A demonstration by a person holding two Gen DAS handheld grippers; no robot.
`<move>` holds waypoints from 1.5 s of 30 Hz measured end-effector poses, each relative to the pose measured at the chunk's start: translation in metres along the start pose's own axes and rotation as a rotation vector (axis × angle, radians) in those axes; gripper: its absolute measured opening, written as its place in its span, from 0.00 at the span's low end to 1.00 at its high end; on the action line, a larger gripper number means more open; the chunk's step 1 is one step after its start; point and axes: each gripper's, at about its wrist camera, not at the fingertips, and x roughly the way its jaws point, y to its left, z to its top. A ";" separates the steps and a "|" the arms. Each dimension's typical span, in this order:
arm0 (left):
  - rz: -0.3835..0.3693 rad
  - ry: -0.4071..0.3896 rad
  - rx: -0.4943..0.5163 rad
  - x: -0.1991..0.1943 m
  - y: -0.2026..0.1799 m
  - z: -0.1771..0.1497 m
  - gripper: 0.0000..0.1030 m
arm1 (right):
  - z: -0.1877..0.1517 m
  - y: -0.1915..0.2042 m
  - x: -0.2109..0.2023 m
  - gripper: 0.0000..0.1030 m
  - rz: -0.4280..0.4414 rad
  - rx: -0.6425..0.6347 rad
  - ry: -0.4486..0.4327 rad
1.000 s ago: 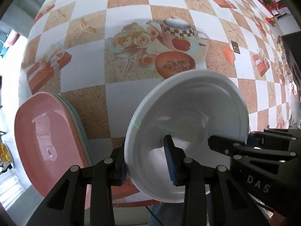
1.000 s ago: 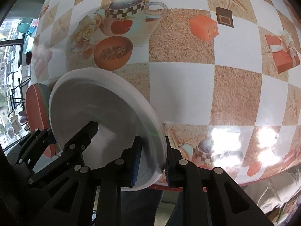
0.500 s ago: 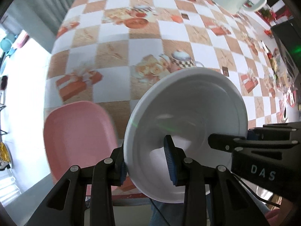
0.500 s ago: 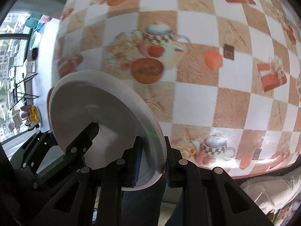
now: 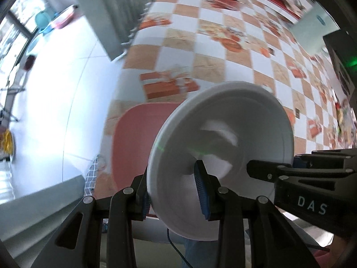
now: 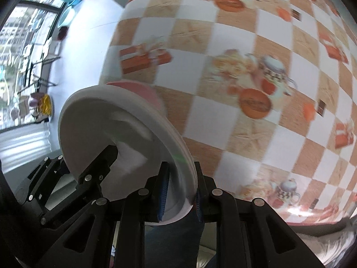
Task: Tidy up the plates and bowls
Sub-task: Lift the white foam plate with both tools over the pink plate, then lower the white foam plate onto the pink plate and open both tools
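Note:
A white plate [image 5: 223, 156] hangs tilted above the table, gripped from both sides. My left gripper [image 5: 173, 189] is shut on its near rim, one blue pad inside the dish and one behind. My right gripper [image 6: 181, 194] is shut on the opposite rim and shows in the left wrist view as a black arm [image 5: 290, 174]. The left gripper's finger [image 6: 96, 167] reaches in from the lower left in the right wrist view. A pink plate [image 5: 138, 138] lies on the checked tablecloth [image 5: 212, 44] near the table's corner, partly hidden behind the white plate [image 6: 116, 129].
The table's left edge drops to a pale floor [image 5: 55, 89]. A white box [image 5: 312, 29] and a black device with a green light [image 5: 343, 67] stand at the far right. A person's jeans [image 6: 174, 230] show below the table's near edge.
Both grippers have lifted the white plate higher and carried it left. The pink plate has slid from the far left to behind the white plate. Much more of the table and floor shows.

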 end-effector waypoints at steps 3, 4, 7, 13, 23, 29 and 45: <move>0.003 0.009 -0.043 0.002 0.015 -0.003 0.37 | 0.004 0.014 0.006 0.22 -0.003 -0.027 0.012; 0.005 0.011 -0.054 0.002 0.019 -0.004 0.37 | 0.006 0.018 0.008 0.22 -0.005 -0.032 0.014; 0.013 0.012 -0.075 0.002 0.028 -0.005 0.37 | 0.012 0.028 0.015 0.22 -0.009 -0.052 0.025; 0.020 0.027 -0.114 0.009 0.044 -0.005 0.37 | 0.021 0.046 0.032 0.22 -0.021 -0.086 0.047; 0.046 0.023 -0.134 0.020 0.051 -0.009 0.65 | 0.024 0.053 0.042 0.23 -0.038 -0.095 0.041; 0.043 -0.009 -0.161 0.012 0.058 -0.008 0.77 | 0.023 0.041 0.024 0.61 -0.096 -0.098 -0.016; 0.132 -0.046 0.052 -0.049 0.026 -0.019 0.86 | -0.012 0.061 -0.035 1.00 -0.150 -0.236 -0.130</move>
